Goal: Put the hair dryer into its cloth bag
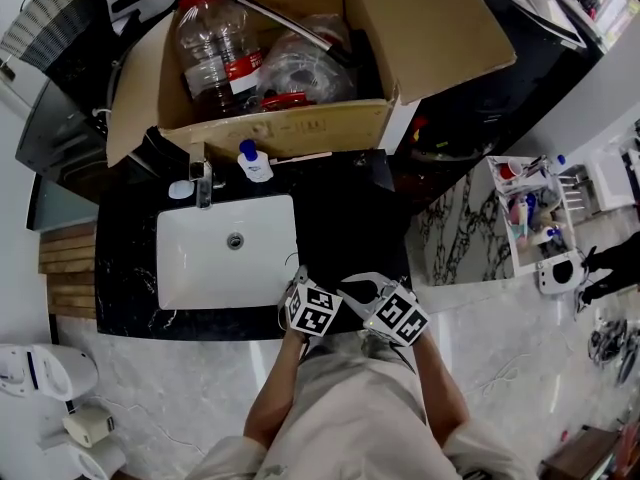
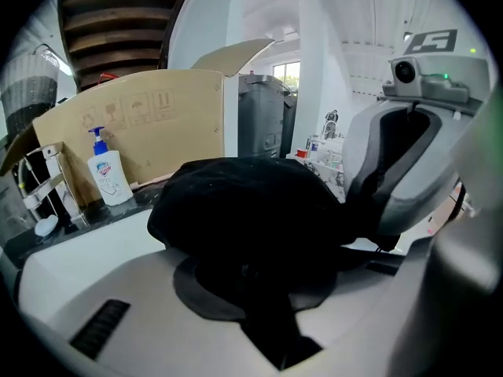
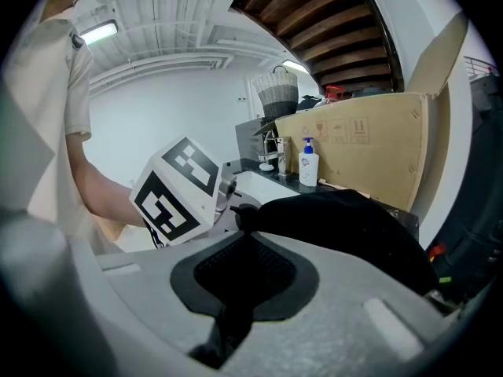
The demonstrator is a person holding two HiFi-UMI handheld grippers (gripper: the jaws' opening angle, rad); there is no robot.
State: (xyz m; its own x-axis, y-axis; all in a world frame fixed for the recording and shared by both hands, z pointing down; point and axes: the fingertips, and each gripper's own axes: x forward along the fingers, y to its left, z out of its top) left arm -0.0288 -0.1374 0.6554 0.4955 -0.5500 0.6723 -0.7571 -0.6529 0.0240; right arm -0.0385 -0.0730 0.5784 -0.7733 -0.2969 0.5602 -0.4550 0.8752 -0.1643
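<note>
A black cloth bag [image 2: 251, 210] bulges between my two grippers, just above the counter's front edge beside the sink. My left gripper [image 2: 271, 328] is shut on a fold of the bag's cloth. My right gripper [image 3: 228, 320] is shut on another part of the same bag [image 3: 354, 230]. In the head view both grippers, left [image 1: 300, 286] and right [image 1: 368, 290], sit close together in front of the person's body. The left gripper's marker cube [image 3: 177, 191] shows in the right gripper view. The hair dryer itself is not visible; the bag hides whatever is inside.
A white sink [image 1: 228, 253] with a faucet [image 1: 203, 180] is set into the black marble counter [image 1: 345, 208]. Behind them, beside a soap bottle [image 1: 255, 163], stands an open cardboard box [image 1: 290, 128] of plastic bottles. A shelf of toiletries [image 1: 525, 208] stands at the right.
</note>
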